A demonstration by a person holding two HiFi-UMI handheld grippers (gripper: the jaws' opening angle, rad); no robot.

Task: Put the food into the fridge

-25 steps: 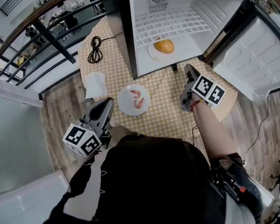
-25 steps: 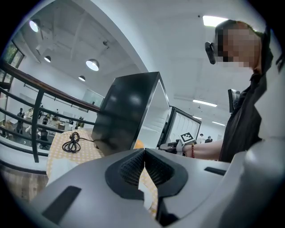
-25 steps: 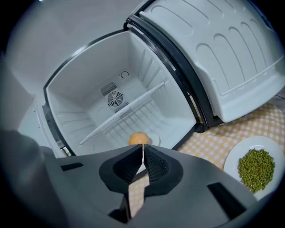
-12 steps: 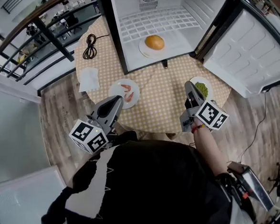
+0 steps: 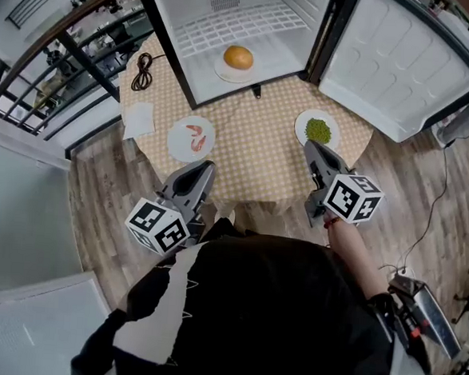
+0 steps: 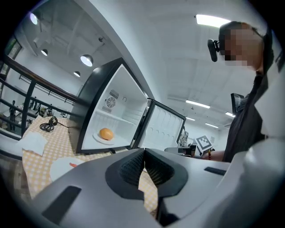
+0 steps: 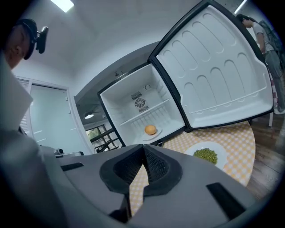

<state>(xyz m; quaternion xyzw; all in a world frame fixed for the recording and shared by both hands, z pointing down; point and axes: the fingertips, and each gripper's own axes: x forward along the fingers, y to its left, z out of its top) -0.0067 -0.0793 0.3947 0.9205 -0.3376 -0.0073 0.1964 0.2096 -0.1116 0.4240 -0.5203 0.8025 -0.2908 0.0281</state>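
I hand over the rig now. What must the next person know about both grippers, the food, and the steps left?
Left gripper: shut, empty, held at the near edge of the table, by the shrimp plate.
Right gripper: shut, empty, just short of the peas plate.
Fridge: stands on the table, door wide open.
Done: one plate with a round orange food is inside the fridge.
Left: the shrimp plate and the peas plate are both on the table and must go into the fridge.
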